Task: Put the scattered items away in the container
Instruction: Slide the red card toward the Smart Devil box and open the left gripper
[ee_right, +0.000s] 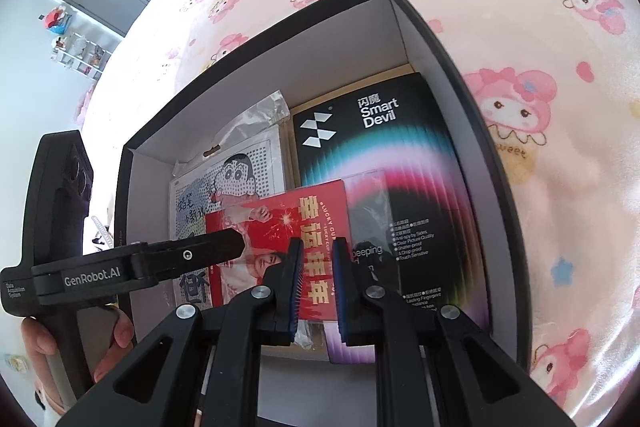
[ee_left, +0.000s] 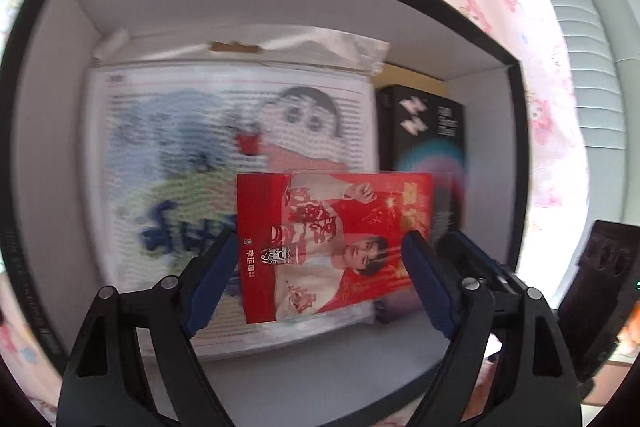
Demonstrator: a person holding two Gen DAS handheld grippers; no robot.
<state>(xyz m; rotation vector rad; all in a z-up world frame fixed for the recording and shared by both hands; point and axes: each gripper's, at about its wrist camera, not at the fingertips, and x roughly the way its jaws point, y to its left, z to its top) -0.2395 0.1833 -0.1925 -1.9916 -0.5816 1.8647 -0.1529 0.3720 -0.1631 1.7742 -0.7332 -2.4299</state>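
We find the left gripper [ee_left: 316, 279] spread wide, its blue pads at the edges of the red card packet [ee_left: 334, 247] without clearly pressing; the right gripper [ee_right: 316, 287] is nearly closed and holds nothing. The packet lies inside the black container [ee_right: 452, 75], atop the cartoon bead kit [ee_left: 224, 163]. We judge it light, flat and slick-wrapped: grip by opposite edges. Only the right view shows the Smart Devil box [ee_right: 380, 155] legibly.

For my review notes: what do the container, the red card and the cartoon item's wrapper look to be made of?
Container: seemingly rigid paperboard, matte black outside, plain white inside, with crisp folded corners.
Red card: probably glossy printed card or thin plastic in a clear sleeve; a transparent edge shows around it.
Cartoon item's wrapper: clear crinkled plastic film that catches glare.
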